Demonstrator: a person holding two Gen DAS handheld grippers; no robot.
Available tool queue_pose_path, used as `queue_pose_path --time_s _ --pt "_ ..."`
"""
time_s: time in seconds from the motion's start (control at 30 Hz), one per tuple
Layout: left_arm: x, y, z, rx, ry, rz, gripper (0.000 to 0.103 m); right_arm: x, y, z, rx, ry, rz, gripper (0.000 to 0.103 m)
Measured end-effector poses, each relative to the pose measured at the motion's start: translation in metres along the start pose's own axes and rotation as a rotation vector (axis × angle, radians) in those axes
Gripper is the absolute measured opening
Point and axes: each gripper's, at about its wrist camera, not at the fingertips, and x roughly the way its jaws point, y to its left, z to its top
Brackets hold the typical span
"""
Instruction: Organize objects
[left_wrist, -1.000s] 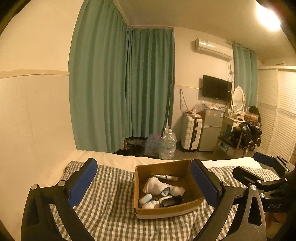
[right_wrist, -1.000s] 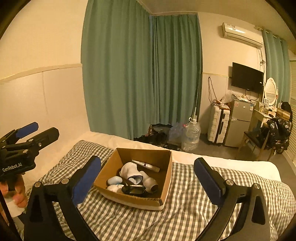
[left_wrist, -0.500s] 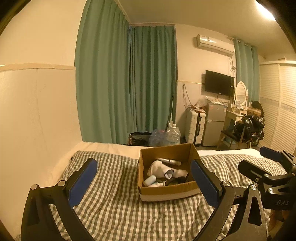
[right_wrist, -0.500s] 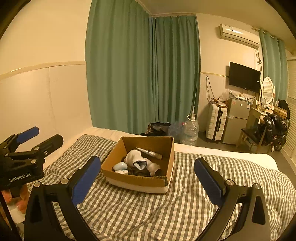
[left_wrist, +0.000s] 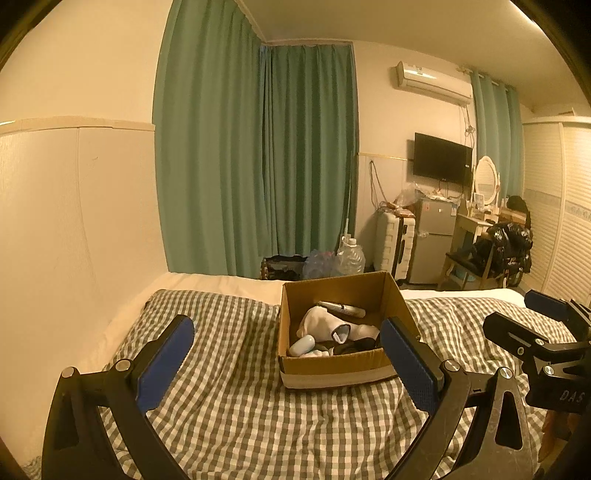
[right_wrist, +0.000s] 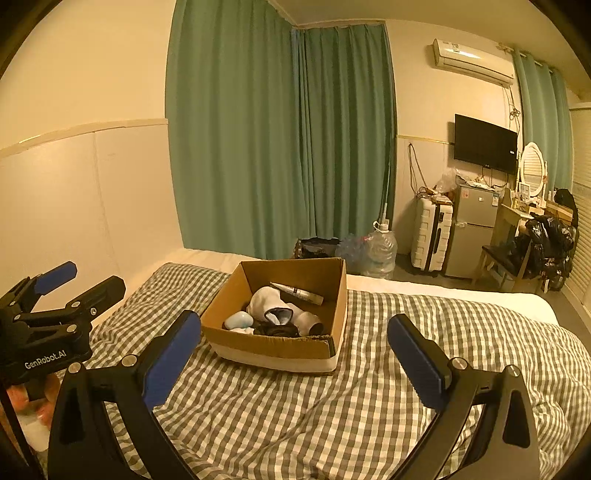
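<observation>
An open cardboard box (left_wrist: 332, 363) (right_wrist: 273, 350) sits on a checked bedspread (left_wrist: 229, 406) (right_wrist: 332, 413). Inside lie a white sock (left_wrist: 325, 325) (right_wrist: 267, 302), a silver tube (left_wrist: 341, 308) (right_wrist: 297, 293), a pale blue oval case (left_wrist: 301, 345) (right_wrist: 239, 319) and a dark bundle (right_wrist: 275, 328). My left gripper (left_wrist: 286, 363) is open and empty, held short of the box. My right gripper (right_wrist: 295, 358) is open and empty too, just before the box's near wall. Each gripper shows at the edge of the other's view: the right gripper (left_wrist: 532, 325), the left gripper (right_wrist: 70, 288).
A padded wall panel (left_wrist: 74, 229) borders the bed on the left. Green curtains (left_wrist: 258, 158) hang beyond the bed's far edge. On the floor stand a water jug (right_wrist: 380, 249), a suitcase (right_wrist: 430, 232), a small fridge (right_wrist: 472, 225) and a chair with dark bags (right_wrist: 546, 247).
Both grippers have drawn back from the box and lifted, so it sits farther off and lower in view. Both stayed open. Nothing in the box moved.
</observation>
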Motion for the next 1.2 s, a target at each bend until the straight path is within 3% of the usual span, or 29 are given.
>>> queue_pose_path --time_s 1.2 --pt "-0.003 -0.004 -0.009 -0.007 0.005 0.029 0.103 -0.004 -0.005 -0.011 -0.009 0.012 -0.004 0.102"
